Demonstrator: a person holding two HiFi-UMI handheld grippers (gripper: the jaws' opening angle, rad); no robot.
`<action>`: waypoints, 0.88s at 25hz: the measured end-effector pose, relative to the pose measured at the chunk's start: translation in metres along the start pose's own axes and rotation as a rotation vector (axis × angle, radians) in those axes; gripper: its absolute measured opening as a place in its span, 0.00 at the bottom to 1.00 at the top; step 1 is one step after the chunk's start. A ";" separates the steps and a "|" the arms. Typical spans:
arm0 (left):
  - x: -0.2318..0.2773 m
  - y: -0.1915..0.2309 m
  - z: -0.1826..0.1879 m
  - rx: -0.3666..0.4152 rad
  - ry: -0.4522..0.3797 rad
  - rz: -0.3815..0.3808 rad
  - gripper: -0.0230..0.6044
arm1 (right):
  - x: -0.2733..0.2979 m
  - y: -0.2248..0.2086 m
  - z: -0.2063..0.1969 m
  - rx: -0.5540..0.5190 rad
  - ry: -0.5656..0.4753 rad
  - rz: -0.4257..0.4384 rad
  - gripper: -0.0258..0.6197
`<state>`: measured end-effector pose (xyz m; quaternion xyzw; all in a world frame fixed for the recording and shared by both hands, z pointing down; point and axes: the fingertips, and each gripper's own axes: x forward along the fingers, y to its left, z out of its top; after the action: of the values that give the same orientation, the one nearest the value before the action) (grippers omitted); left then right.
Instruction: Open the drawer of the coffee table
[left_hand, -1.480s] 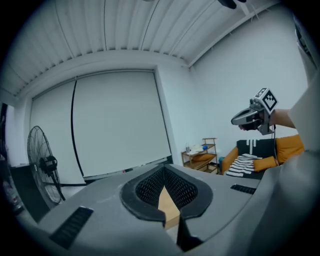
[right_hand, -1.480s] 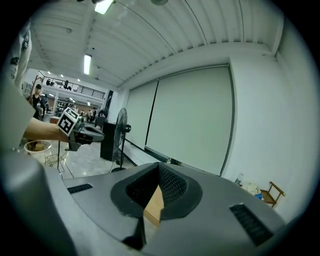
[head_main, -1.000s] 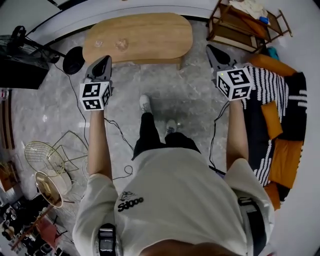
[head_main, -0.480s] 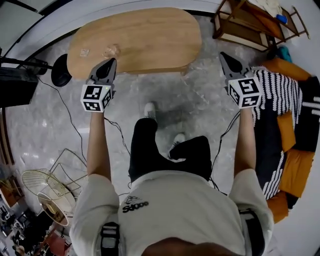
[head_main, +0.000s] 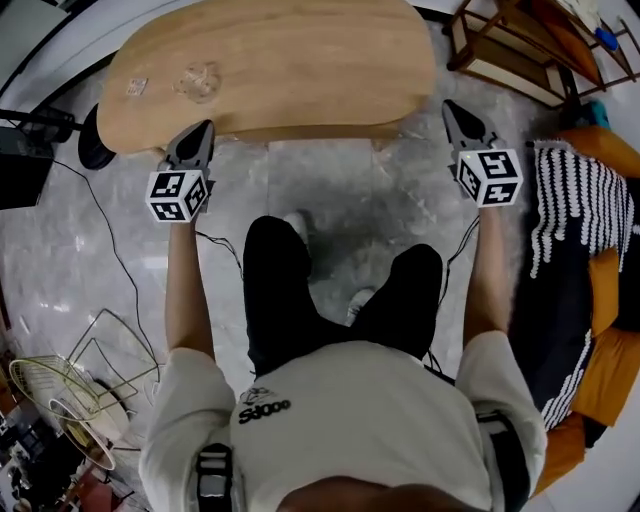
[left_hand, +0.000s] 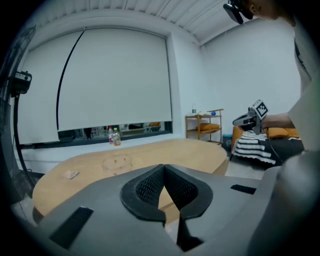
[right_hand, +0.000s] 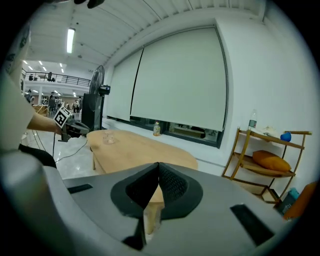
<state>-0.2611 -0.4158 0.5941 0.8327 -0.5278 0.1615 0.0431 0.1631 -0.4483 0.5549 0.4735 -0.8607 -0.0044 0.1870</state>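
**Q:** Which way does the drawer lie from each tool?

**A:** The wooden counter (head_main: 300, 55) runs with its long axis left to right, and its near long edge faces the person. The left tool (head_main: 203, 131) points at the left part of that edge with its jaws pressed together on nothing. Its own view looks just over the top, so the tip (left_hand: 163, 167) appears to ride slightly above the edge. The right tool (head_main: 451, 108) sits at the right end, just outside the rounded corner. Its jaws also meet empty (right_hand: 158, 164).

**Q:** And the drawer itself?

**A:** No view shows a drawer front or a handle. It probably sits in the side band under the near edge, between the two tools and below both tips.

**Q:** Which hand is nearer?

**A:** That cannot be told. The left tool faces the edge squarely, while the right would have to come inward, toward the left.
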 end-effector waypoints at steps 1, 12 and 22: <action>0.002 0.002 -0.017 0.012 0.001 0.013 0.07 | 0.006 0.006 -0.014 -0.001 -0.011 0.004 0.03; 0.004 -0.019 -0.139 -0.016 -0.003 0.100 0.07 | 0.024 0.043 -0.124 0.059 -0.069 0.058 0.03; 0.005 -0.034 -0.162 -0.036 0.019 0.070 0.07 | 0.026 0.055 -0.135 0.082 -0.077 0.111 0.12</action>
<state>-0.2651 -0.3658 0.7520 0.8114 -0.5589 0.1613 0.0572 0.1499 -0.4168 0.6986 0.4319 -0.8916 0.0230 0.1341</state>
